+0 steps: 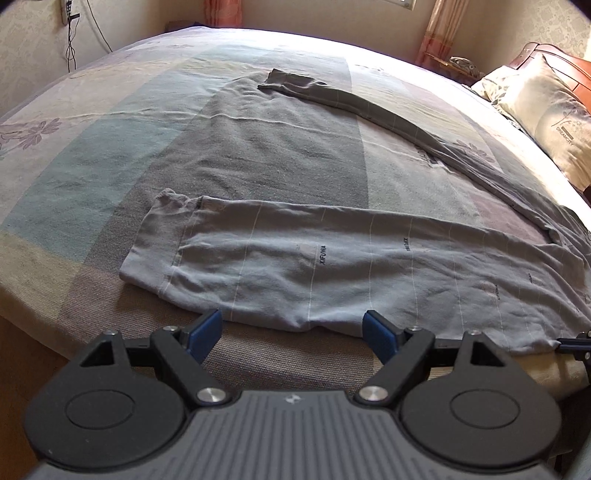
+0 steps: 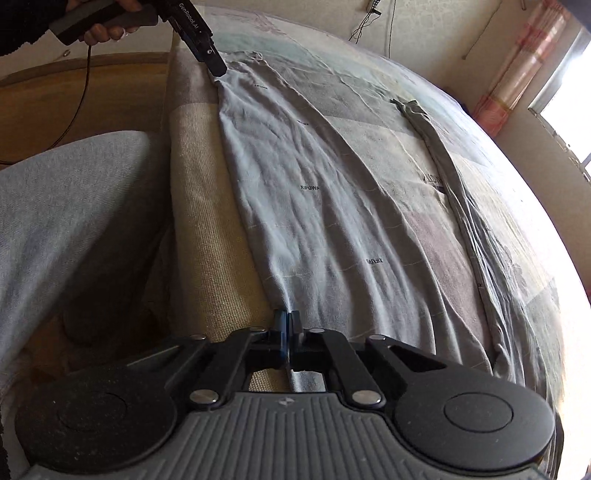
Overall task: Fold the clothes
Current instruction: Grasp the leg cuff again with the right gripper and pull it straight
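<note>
Trousers of pale grey cloth lay spread across a bed, one leg flat along the near edge and the other leg stretched away toward the far side, its cuff end lying on the striped bedspread. Small dark lettering and thin pale lines ran over the fabric.

The left claw hung just at the near hem of the flat leg, its blue-padded fingers spread wide with nothing between them. In the right wrist view, the same claw showed at the top, held in a hand and pointing down at the cuff end of the leg; whether it touched the cloth there could not be told.

The right claw was pressed together on the trousers' edge near the waist end, a fold of grey fabric pinched between its fingers at the bed's rim. Its tip also showed at the right margin of the left wrist view, against the cloth.

A pillow lay at the head of the bed beside a wooden headboard. Pink curtains hung by a bright window, and a cable dangled down the far wall. The person's grey-clad knee sat beside the bed.
</note>
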A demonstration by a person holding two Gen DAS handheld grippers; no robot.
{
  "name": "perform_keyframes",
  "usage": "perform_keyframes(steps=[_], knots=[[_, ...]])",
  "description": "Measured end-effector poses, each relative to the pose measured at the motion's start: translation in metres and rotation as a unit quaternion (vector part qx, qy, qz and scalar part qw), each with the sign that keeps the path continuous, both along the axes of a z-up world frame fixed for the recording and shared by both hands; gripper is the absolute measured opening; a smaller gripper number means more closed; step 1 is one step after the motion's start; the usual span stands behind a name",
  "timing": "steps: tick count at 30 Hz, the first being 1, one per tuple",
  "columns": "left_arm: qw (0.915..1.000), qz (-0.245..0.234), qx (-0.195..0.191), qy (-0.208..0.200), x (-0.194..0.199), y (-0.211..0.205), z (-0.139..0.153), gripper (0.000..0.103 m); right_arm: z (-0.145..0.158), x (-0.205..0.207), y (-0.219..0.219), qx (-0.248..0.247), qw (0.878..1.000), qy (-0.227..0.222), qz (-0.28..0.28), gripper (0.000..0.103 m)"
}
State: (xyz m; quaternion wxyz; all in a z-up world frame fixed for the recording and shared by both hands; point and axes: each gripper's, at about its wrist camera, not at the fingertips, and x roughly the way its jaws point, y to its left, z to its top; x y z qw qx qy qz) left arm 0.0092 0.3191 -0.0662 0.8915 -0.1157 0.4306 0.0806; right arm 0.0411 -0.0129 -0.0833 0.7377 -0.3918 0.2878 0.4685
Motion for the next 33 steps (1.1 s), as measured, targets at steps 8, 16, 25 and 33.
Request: perform_keyframes(steps=[8, 16, 25, 33], knots=[[0.9982, 0.031, -0.047, -0.018, -0.008, 0.018, -0.003, 0.083, 0.016, 0.001, -0.005, 0.045, 0.997, 0.051, -0.031, 0.011], [0.9719, 0.142, -0.174, -0.072, -0.023, 0.066, -0.021, 0.083, 0.029, -0.005, -0.007, 0.069, 0.996, 0.043, -0.045, 0.02], [0.915, 0.208, -0.299, -0.173, -0.027, 0.117, -0.053, 0.083, 0.029, -0.005, 0.003, 0.085, 0.994, 0.042, -0.047, 0.021], [0.9398, 0.215, -0.212, -0.16, -0.016, 0.112, -0.048, 0.063, 0.03, -0.014, 0.029, 0.094, 0.995, 0.022, -0.023, 0.021]])
